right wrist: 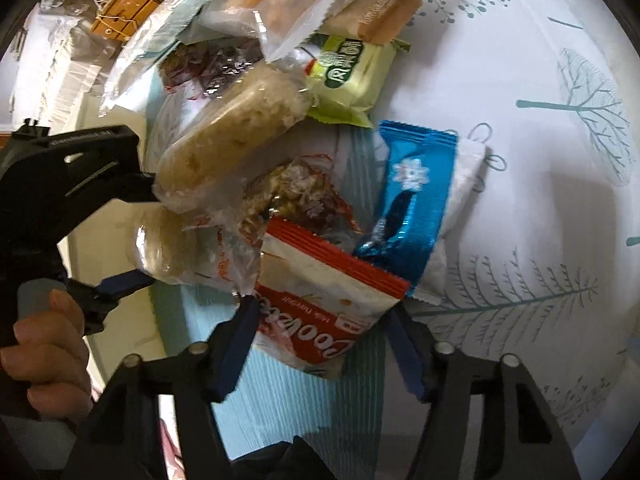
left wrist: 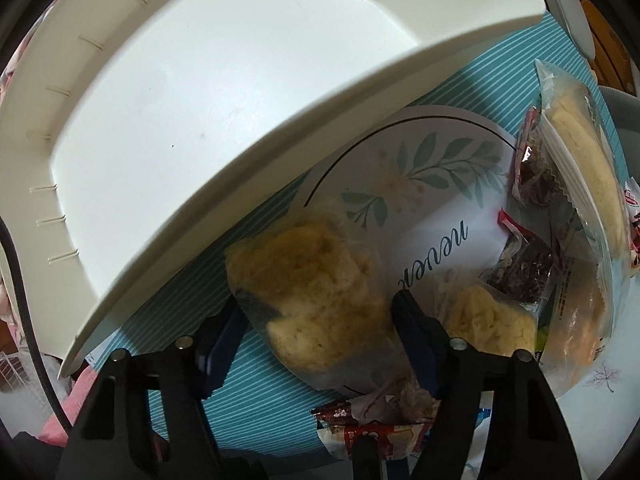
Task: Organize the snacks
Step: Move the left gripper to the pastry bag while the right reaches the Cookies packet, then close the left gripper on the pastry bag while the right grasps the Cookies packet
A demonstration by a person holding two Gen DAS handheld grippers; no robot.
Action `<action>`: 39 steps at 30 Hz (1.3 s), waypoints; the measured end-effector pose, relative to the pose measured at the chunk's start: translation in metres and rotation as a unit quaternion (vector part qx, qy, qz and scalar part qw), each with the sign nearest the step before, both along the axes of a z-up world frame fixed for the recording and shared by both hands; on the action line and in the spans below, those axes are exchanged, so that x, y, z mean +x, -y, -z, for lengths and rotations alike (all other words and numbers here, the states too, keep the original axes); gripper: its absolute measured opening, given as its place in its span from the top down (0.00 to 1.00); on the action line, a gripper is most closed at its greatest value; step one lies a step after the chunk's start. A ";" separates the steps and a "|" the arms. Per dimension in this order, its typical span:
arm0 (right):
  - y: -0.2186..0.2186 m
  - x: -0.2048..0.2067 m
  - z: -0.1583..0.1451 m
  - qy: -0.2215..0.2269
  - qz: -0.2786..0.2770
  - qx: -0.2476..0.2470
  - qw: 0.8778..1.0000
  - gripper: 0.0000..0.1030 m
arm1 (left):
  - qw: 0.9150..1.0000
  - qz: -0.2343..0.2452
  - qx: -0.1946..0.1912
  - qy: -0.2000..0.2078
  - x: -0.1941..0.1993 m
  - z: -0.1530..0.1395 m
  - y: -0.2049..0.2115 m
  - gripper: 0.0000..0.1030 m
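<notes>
Both claws straddle snacks, the left claw around a cake bag, the right claw around a red packet, neither visibly pinching yet, so slippery wrappers could squirt free.

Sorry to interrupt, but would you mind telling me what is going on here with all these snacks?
A person is sorting a pile of wrapped snacks with two tools. The left hand-held gripper straddles a clear bag of yellow cake, beside an empty white bin. The right hand-held gripper straddles a red and white packet. Whether either pair of pads already presses is unclear.
</notes>
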State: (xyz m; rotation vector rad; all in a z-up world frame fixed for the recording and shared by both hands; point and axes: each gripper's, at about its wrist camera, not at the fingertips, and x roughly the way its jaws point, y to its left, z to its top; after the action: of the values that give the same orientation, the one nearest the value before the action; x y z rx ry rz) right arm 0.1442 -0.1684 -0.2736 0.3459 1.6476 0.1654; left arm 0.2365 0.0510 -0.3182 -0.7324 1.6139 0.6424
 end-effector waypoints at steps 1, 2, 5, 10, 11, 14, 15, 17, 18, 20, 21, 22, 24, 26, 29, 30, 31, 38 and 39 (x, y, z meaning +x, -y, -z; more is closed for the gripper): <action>0.003 -0.001 0.000 0.001 -0.001 0.007 1.000 0.50 | 1.000 0.004 0.001 0.001 0.000 -0.001 -0.001 0.35; 0.002 0.001 0.000 0.002 -0.002 0.010 1.000 0.52 | 1.000 0.009 0.004 -0.001 -0.004 0.002 -0.002 0.35; -0.001 0.000 -0.001 0.003 -0.002 0.001 1.000 0.53 | 1.000 0.017 0.004 -0.010 -0.006 0.000 -0.003 0.39; 0.011 -0.013 -0.011 -0.002 0.020 -0.003 1.000 0.70 | 0.999 0.030 -0.008 -0.021 -0.015 0.000 0.006 0.42; 0.012 -0.014 -0.014 0.000 0.021 -0.005 1.000 0.74 | 0.999 0.034 -0.010 -0.022 -0.018 -0.002 0.007 0.43; 0.016 -0.018 -0.019 -0.002 0.030 -0.008 1.000 0.79 | 0.998 0.047 -0.015 -0.023 -0.027 -0.010 0.017 0.43; 0.021 -0.021 -0.020 -0.005 0.035 -0.008 0.999 0.80 | 0.998 0.055 -0.020 -0.022 -0.030 -0.015 0.018 0.43; 0.027 -0.023 -0.020 -0.011 0.050 -0.003 0.999 0.80 | 0.997 0.069 -0.026 -0.015 -0.036 -0.027 0.019 0.43; 0.031 -0.025 -0.020 -0.010 0.057 0.003 0.998 0.81 | 0.997 0.075 -0.030 -0.011 -0.038 -0.033 0.019 0.43; 0.036 -0.027 -0.021 -0.005 0.073 0.009 0.997 0.80 | 0.995 0.090 -0.037 0.002 -0.041 -0.046 0.017 0.43; 0.038 -0.027 -0.022 -0.005 0.078 0.008 0.997 0.80 | 0.995 0.097 -0.038 0.009 -0.043 -0.054 0.019 0.43; 0.040 -0.027 -0.022 -0.005 0.081 0.007 0.997 0.79 | 0.994 0.106 -0.037 0.020 -0.042 -0.063 0.021 0.43; 0.042 -0.025 -0.020 -0.007 0.088 0.012 0.996 0.79 | 0.991 0.122 -0.030 0.040 -0.045 -0.082 0.023 0.43; 0.045 -0.026 -0.020 -0.008 0.089 0.018 0.996 0.77 | 0.989 0.136 -0.027 0.054 -0.045 -0.099 0.029 0.43; 0.053 -0.029 -0.015 -0.012 0.099 0.019 0.995 0.57 | 0.986 0.151 -0.023 0.073 -0.044 -0.122 0.041 0.43; 0.052 -0.030 -0.014 -0.014 0.102 0.018 0.994 0.49 | 0.984 0.156 -0.020 0.079 -0.047 -0.129 0.038 0.43; 0.051 -0.031 -0.014 -0.016 0.105 0.018 0.994 0.48 | 0.983 0.160 -0.017 0.085 -0.048 -0.132 0.038 0.43; 0.036 -0.027 -0.006 -0.032 0.100 -0.026 0.994 0.45 | 0.976 0.172 0.021 0.129 -0.064 -0.173 0.026 0.43; 0.031 -0.025 -0.004 -0.036 0.098 -0.035 0.994 0.44 | 0.975 0.172 0.028 0.136 -0.066 -0.179 0.022 0.43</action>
State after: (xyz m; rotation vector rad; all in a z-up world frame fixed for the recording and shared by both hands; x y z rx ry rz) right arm 0.1192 -0.1994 -0.2692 0.4616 1.6750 -0.0527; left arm 0.1706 0.0287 -0.1389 -0.4599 1.4170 0.3185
